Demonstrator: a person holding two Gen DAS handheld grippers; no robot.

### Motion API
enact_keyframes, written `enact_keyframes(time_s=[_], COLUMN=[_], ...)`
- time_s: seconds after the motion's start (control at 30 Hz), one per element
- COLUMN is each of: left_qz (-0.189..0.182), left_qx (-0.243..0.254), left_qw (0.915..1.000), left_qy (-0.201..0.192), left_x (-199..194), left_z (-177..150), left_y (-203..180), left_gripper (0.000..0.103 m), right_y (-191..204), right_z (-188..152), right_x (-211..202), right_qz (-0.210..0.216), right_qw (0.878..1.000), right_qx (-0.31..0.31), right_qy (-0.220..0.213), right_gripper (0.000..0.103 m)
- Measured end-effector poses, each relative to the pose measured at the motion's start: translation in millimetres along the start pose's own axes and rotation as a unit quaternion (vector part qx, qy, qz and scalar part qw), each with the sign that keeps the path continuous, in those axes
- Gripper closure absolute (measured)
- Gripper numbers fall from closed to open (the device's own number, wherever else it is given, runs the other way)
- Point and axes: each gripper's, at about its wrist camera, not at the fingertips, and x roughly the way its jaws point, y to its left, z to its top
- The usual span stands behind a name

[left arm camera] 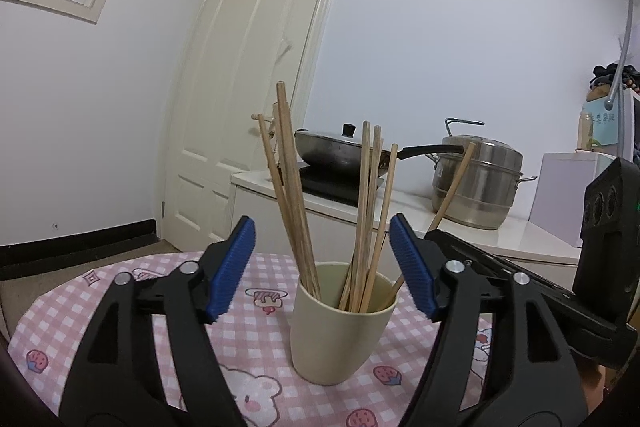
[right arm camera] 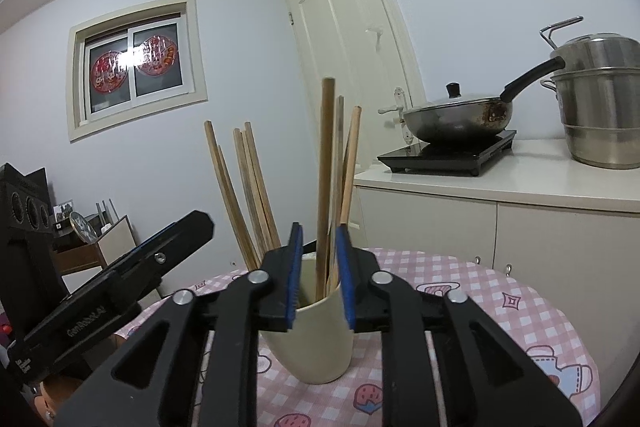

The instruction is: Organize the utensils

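A: Chopsticks point(left arm camera: 362, 223) all standing in the cream cup point(left arm camera: 340, 339), fanned into two loose bunches, one leaning to each side. Cup upright on the pink checked tablecloth point(left arm camera: 120, 307), straight ahead of the left gripper point(left arm camera: 322, 267) and just past its pads.

B: Step in hand, by the look of it: letting go and backing off. Best done slowly, straight back, with no brush against the rim or the leaning sticks, since a light cup carrying tall sticks probably tips easily.

A: Left gripper state?

B: Spread wide, blue pads well apart on either side of the cup, touching nothing, holding nothing.

A: And the right gripper point(right arm camera: 319, 277)?

B: Only slightly parted. Cup rim and one upright chopstick seen through the narrow gap, apparently beyond the tips. Pads not visibly pressing on anything, so released, though barely. Worth widening before withdrawing, to clear that stick.

A: Farther out?

B: Beyond the cup, a lidded wok point(right arm camera: 460, 119) on an induction hob point(right arm camera: 448, 153) and a steel steamer pot point(right arm camera: 600, 107) on the white counter. Well clear of both tools.
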Motion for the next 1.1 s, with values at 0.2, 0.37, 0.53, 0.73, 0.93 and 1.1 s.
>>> enact_keyframes(time_s=[0.2, 0.37, 0.53, 0.73, 0.93, 1.1], left_qz=[0.022, 0.041, 0.047, 0.058, 0.090, 0.104], left_qx=[-0.001, 0.015, 0.003, 0.014, 0.031, 0.036], left_qw=[0.9997, 0.9983, 0.9974, 0.9950, 0.9934, 0.9930], left_qy=[0.013, 0.039, 0.054, 0.080, 0.064, 0.043], left_x=[-8, -9, -19, -34, -61, -79], left_z=[3, -1, -8, -10, -6, -2], left_y=[2, -2, -2, -5, -11, -18], left_gripper=[0.026, 0.015, 0.012, 0.008, 0.007, 0.007], right_y=[2, 10, 15, 21, 33, 46], right_z=[2, 1, -4, -6, -5, -5], right_x=[-9, -17, -29, -50, -68, -80], right_qz=[-0.008, -0.021, -0.053, -0.090, -0.115, -0.120], right_qw=[1.000, 1.000, 0.999, 0.996, 0.993, 0.992], right_qx=[0.000, -0.006, -0.009, -0.009, -0.021, -0.033], right_qy=[-0.003, 0.002, 0.007, 0.011, 0.008, 0.000], right_gripper=[0.068, 0.057, 0.043, 0.023, 0.013, 0.010])
